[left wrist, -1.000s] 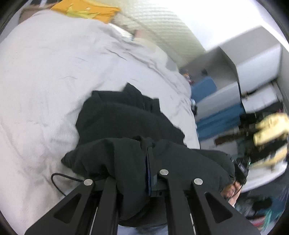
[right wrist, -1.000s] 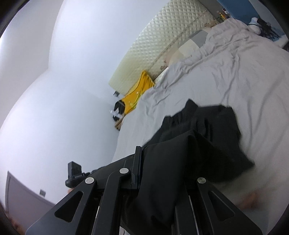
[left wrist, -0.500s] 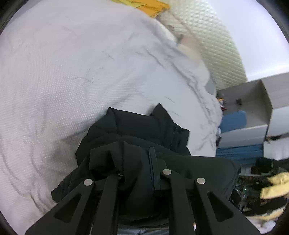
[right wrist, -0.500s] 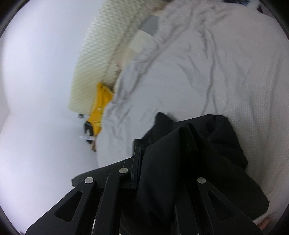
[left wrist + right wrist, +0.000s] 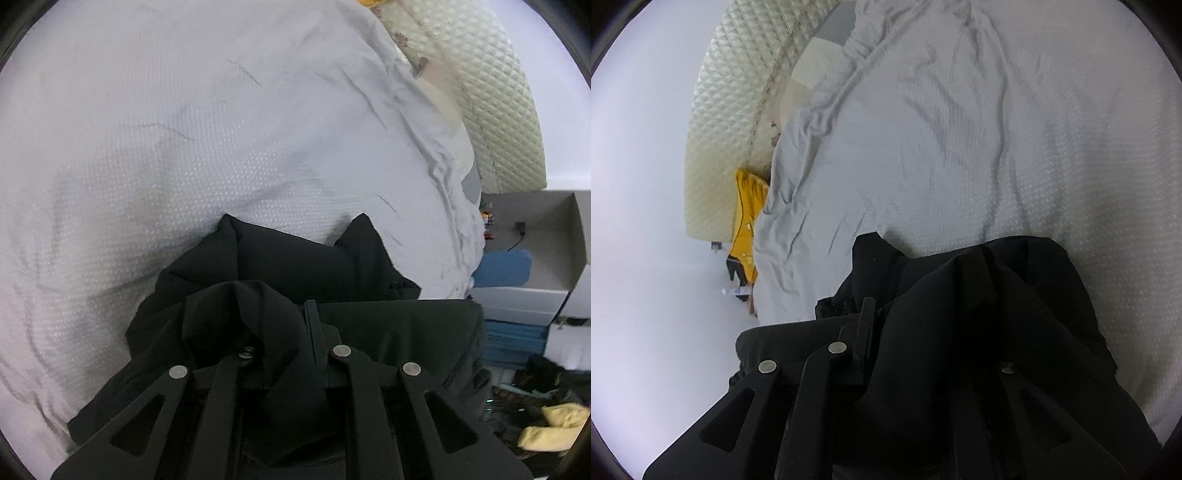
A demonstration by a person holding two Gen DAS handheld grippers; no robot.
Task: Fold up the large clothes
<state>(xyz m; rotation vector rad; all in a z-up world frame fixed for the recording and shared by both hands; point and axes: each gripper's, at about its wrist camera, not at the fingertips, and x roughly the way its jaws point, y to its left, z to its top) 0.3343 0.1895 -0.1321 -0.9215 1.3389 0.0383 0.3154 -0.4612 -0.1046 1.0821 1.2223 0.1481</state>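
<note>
Gripping bunched folds of the black jacket (image 5: 295, 266), the left hand-held gripper (image 5: 288, 354) and right hand-held gripper (image 5: 923, 354) carry its near edge over the bed (image 5: 184, 129), mid-fold I'd judge; next, laying that edge down evenly.

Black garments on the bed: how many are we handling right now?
1 that I can make out: a black garment bunched on the white bedspread, gripped by both the left gripper and right gripper. Its folds could hide another piece.
</note>
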